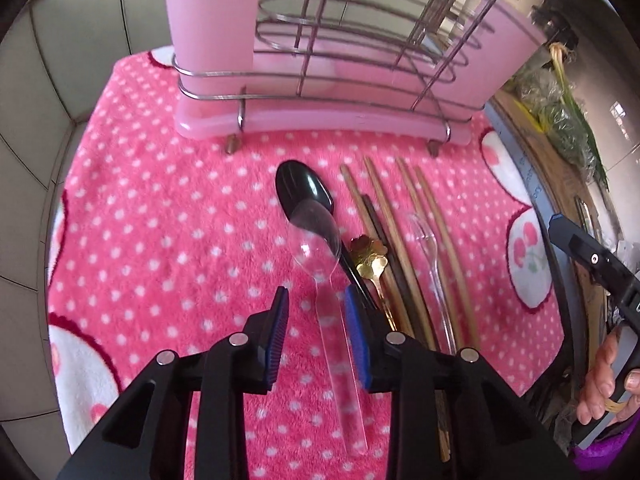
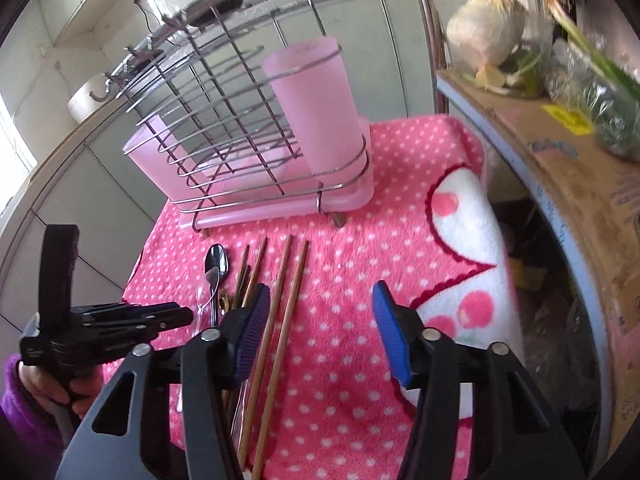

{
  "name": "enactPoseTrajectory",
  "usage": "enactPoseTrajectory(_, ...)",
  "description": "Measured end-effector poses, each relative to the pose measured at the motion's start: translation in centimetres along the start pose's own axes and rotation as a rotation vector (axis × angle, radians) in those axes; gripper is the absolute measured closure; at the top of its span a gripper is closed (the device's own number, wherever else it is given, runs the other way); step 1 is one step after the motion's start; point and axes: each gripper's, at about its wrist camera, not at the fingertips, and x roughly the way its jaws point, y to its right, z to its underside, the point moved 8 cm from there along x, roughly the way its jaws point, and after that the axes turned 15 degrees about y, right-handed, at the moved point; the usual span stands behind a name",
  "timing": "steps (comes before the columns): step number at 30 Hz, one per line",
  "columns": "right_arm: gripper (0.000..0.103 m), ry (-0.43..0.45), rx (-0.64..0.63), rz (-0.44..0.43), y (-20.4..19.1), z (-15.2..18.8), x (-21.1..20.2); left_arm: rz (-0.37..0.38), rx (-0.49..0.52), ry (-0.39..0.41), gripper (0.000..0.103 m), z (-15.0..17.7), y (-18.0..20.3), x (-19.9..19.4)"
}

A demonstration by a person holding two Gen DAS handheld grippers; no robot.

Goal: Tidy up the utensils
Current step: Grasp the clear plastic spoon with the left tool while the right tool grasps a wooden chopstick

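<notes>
Straddling the handle of a clear plastic spoon, the left gripper has its jaws open, one blue pad on either side and neither visibly touching the handle. That spoon lies on the pink polka-dot towel, its bowl overlapping the bowl of a black spoon at about 12 o'clock from the jaws. To the right, toward 1 o'clock, come a gold flower-ended spoon, a dark chopstick, several wooden chopsticks and a clear plastic fork, all roughly parallel. Beyond them, at 12 o'clock, stands the wire utensil rack with pink cups. Farther right, the right gripper hovers above the towel with its jaws wide open and nothing in them, the wooden chopsticks just beside its left pad. Likely step: closing on the clear spoon to carry it to the rack. Risks, as judged: the thin, slick handle may pivot or slip in the pads; the right pad lies close to the black spoon's handle and could pinch both; lifting may drag the overlapped black spoon.
</notes>
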Motion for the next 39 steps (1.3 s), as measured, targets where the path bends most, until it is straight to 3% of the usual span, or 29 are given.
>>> enactPoseTrajectory(4, 0.070, -0.054, 0.039, -0.026, 0.0, 0.4, 1.6, -0.002, -0.006, -0.029, 0.081, 0.4, -0.2, 1.3)
enactPoseTrajectory(11, 0.073, -0.150, 0.061, -0.037, -0.7, 1.1, 4.3, 0.004, -0.010, -0.039, 0.091, 0.0, -0.6, 2.2)
enactPoseTrajectory(17, 0.073, -0.225, 0.042, -0.021, -1.8, 1.8, 7.2, 0.023, -0.042, -0.004, 0.100, 0.0, -3.0, 0.2)
enactPoseTrajectory(24, 0.083, -0.304, -0.007, 0.056, -2.2, 2.8, 10.6, 0.017, -0.072, -0.007, 0.100, 0.5, -6.1, -1.7)
enactPoseTrajectory(39, 0.083, -0.366, -0.077, 0.058, -2.7, 3.0, 11.5, 0.016, 0.018, -0.197, 0.099, -0.1, -5.7, 0.6)
